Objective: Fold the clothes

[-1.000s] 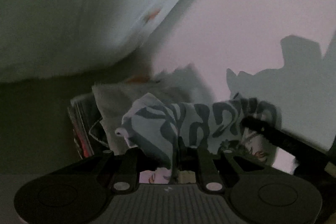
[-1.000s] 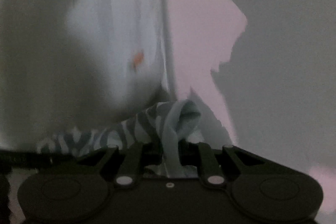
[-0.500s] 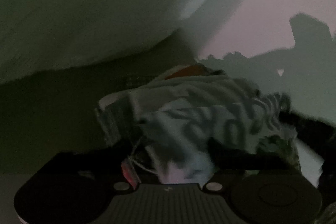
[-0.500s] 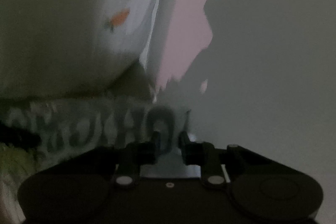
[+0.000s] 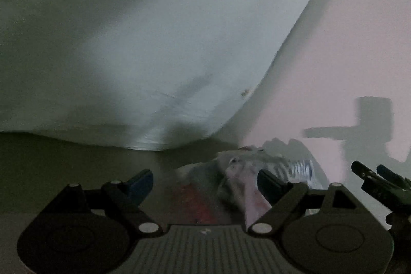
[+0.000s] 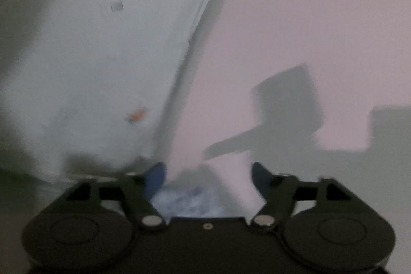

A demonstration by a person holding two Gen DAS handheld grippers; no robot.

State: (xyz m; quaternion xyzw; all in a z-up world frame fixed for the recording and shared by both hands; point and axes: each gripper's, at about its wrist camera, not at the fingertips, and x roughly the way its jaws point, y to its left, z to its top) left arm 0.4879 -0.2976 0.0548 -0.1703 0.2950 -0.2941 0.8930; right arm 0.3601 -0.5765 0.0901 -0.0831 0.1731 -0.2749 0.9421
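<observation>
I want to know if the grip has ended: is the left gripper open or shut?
Open. The left gripper has its blue fingers spread wide, just opened, and they press nothing; the patterned garment lies beyond.

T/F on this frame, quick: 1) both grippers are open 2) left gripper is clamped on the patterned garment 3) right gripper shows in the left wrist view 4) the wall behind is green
1) True: the left gripper and the right gripper both stand wide, having just been opening.
2) False: the patterned garment lies ahead between the spread fingers, unpinched.
3) True: it shows at the right edge.
4) False: the wall looks pale pink.
</observation>
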